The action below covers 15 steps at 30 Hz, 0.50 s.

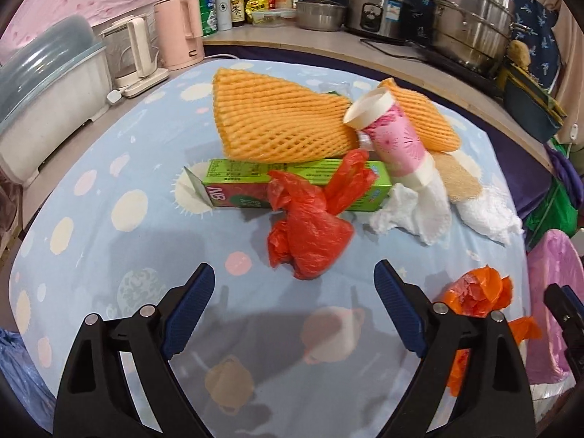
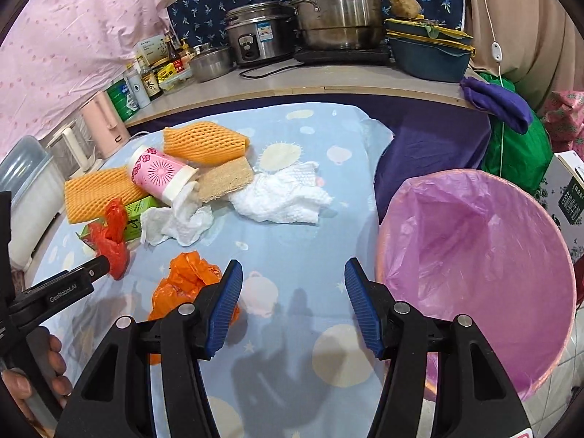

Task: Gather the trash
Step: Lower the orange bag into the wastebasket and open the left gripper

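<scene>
Where the trash lies heaped on the table [image 1: 109, 226], a red bag [image 1: 310, 233] sits at 12 o'clock of the left gripper [image 1: 294, 277], whose jaws gape wide and empty. The right gripper [image 2: 293, 277], half open, holds nothing; the pink-lined bin [image 2: 474, 273] stands at its 3 o'clock.

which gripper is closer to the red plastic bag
Left. The left gripper is open just in front of the red plastic bag, aimed at it. The right gripper is open farther off, beside the orange bag near the bin.
</scene>
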{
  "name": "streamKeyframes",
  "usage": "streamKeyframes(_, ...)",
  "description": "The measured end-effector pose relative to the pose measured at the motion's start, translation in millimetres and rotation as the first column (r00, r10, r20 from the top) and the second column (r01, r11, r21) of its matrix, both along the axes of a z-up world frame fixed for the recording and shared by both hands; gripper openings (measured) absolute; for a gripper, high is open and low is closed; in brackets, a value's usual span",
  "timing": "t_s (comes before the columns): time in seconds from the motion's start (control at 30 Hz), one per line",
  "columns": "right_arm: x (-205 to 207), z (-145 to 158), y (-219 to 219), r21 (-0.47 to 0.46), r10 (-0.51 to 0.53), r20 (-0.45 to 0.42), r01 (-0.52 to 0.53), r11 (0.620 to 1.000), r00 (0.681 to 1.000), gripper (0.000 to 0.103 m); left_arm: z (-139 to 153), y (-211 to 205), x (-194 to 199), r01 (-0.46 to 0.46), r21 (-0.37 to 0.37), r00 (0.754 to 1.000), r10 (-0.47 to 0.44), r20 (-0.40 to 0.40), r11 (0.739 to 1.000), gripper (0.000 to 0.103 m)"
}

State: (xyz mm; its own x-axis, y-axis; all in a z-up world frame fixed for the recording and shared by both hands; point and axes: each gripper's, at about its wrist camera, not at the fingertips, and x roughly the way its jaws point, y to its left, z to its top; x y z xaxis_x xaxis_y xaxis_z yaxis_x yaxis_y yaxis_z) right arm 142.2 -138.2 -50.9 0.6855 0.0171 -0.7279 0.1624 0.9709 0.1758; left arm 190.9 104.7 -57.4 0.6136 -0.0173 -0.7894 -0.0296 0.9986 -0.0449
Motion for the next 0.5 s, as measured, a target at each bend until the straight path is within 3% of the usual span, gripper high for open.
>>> streamKeyframes(0.17, -16, 12, -17, -0.004, -0.031, 0.019, 0.032, 0.999, 0.999, 0.057, 3, -38, -16, 0.129, -0.083, 0.991, -0.131, -0.018, 0.988, 0.085)
streamKeyframes(0.33, -43, 26, -42, -0.014, -0.083, 0.045, 0.084, 0.996, 0.995, 0.059, -6, -87, -26, 0.246, -0.078, 0.968, -0.249, -0.032, 0.966, 0.083)
streamKeyframes(0.43, -58, 31, -59, -0.022, -0.117, 0.057, 0.118, 0.993, 0.992, 0.060, -13, -107, -29, 0.306, -0.089, 0.949, -0.311, -0.059, 0.948, 0.066)
streamKeyframes(0.47, -63, 31, -66, -0.021, -0.132, 0.058, 0.133, 0.991, 0.990, 0.061, -16, -112, -30, 0.318, -0.090, 0.943, -0.325, -0.070, 0.944, 0.056)
streamKeyframes(0.5, -68, 31, -73, -0.019, -0.146, 0.058, 0.147, 0.989, 0.988, 0.061, -18, -117, -30, 0.333, -0.095, 0.937, -0.340, -0.081, 0.938, 0.037)
